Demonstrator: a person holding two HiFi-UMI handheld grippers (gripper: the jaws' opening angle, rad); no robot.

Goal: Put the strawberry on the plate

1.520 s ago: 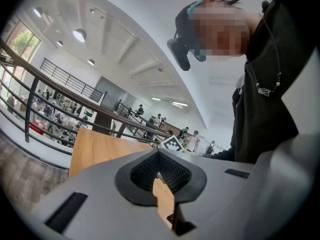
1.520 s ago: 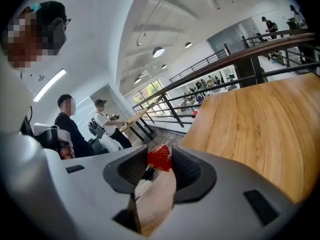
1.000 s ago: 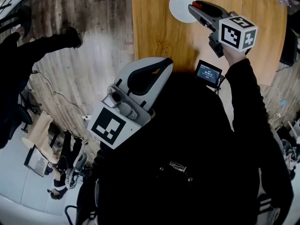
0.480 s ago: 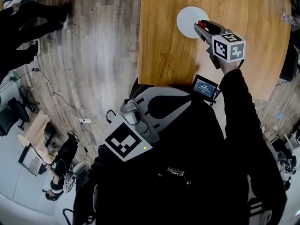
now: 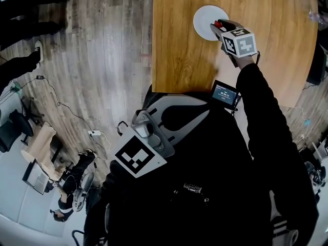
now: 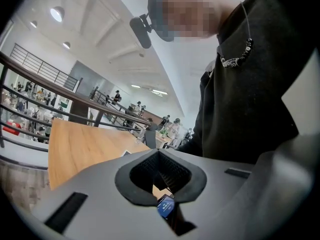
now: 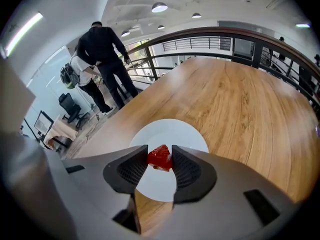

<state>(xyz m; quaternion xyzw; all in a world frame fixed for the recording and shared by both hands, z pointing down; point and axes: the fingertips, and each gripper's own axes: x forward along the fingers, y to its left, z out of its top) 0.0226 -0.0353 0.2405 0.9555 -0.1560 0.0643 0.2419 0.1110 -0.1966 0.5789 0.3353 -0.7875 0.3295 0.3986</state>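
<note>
Right gripper [image 7: 160, 159]: jaws pinching a red, cone-shaped strawberry [image 7: 160, 157] between the two ribbed black pads. In the right gripper view the strawberry shows against the round white plate [image 7: 172, 131], which sits on the light wooden worktop [image 7: 240, 99]. In the head view the jaw tips and the red fruit lie over the plate's right-hand rim. Whether the strawberry touches the plate surface cannot be determined. Left gripper [image 6: 159, 155]: jaws pressed together at the tips with nothing between them, held close against the person's dark clothing, well apart from the plate. A small black device with a lit blue screen [image 5: 226, 94] sits at the near edge of the worktop.
</note>
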